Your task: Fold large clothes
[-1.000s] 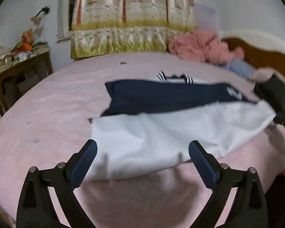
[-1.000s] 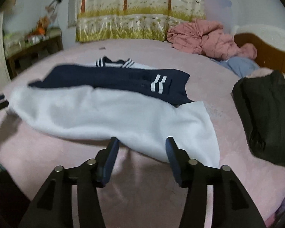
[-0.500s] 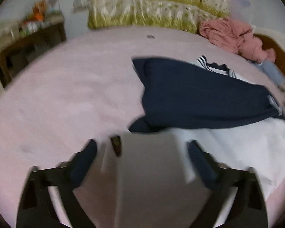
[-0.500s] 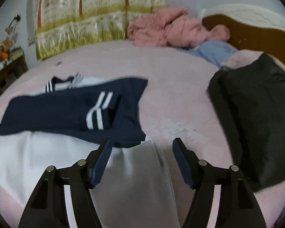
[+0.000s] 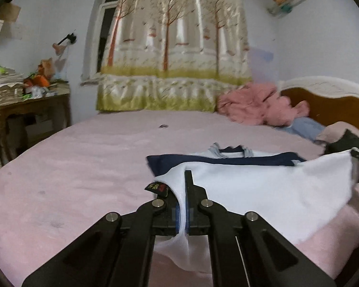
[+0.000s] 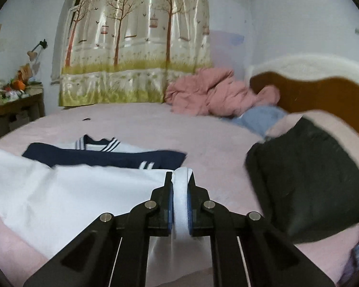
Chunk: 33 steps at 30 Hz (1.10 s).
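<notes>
A large white-and-navy shirt (image 5: 263,191) with a striped collar lies across the pink bed (image 5: 83,167). My left gripper (image 5: 182,186) is shut on its white hem corner, beside a small black label (image 5: 156,187), and holds it off the sheet. In the right wrist view the same shirt (image 6: 71,191) stretches to the left. The jaws of my right gripper (image 6: 180,177) are closing, and their pads press on a bunched fold of the white hem. The navy part (image 6: 103,156) lies flat behind the raised white edge.
A black garment (image 6: 306,179) lies on the bed to the right. A crumpled pink quilt (image 6: 208,95) and a blue cloth (image 5: 304,126) sit by the wooden headboard (image 5: 335,105). A cluttered wooden table (image 5: 28,105) stands left, with a tree-print curtain (image 5: 174,47) behind.
Both grippers went from open over the hem to shut on it, then rose. The white edge now hangs lifted between them and both views tilted up toward the curtain.
</notes>
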### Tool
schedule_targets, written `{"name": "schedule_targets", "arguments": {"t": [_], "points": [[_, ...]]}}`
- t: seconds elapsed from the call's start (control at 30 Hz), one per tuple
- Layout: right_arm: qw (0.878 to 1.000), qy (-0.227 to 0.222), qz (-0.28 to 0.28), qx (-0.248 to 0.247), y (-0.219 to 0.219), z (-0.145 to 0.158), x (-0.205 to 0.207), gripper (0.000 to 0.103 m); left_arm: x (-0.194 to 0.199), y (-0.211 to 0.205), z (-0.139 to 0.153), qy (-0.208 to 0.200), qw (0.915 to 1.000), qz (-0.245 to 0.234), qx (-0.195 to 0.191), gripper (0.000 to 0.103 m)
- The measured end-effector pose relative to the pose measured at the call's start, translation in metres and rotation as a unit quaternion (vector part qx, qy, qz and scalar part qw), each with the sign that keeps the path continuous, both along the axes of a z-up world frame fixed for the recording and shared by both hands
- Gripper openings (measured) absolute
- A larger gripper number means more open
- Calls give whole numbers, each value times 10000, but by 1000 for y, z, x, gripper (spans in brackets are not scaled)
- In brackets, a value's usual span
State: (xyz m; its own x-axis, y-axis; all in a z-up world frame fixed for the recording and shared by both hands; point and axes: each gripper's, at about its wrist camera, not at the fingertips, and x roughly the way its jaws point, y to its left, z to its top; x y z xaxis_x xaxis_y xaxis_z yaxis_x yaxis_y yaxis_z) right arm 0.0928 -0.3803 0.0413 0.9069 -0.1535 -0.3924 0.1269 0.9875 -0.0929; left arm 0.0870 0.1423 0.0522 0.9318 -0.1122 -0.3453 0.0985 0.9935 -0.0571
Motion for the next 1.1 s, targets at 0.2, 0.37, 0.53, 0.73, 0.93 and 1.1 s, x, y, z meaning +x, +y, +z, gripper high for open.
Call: {"name": "schedule_targets", "arguments": {"t": [0.2,0.37,0.53,0.73,0.93,1.1], "points": [[9928,1179,-135,154,-10,-48,71,11,74,7,-52,1322,9906,355,63,4],[9923,1184,-310,205,-18,-57,70,32,78,11,-68,1529,9865,590,-26,46],[9974,653,-263,182,-14,-25,29,74,31,-13,-39,802,9959,360,204,86],[9978,465,469,41,24,3,-13,90,-6,-57,-9,302,9994,-80,171,103],[9945,458,754,-571,72,0,-39,103,-19,-89,-4,269,9979,-466,361,103],[9850,963,1276,-644,100,-24,-47,103,-26,-111,-22,571,9930,-843,593,103]]}}
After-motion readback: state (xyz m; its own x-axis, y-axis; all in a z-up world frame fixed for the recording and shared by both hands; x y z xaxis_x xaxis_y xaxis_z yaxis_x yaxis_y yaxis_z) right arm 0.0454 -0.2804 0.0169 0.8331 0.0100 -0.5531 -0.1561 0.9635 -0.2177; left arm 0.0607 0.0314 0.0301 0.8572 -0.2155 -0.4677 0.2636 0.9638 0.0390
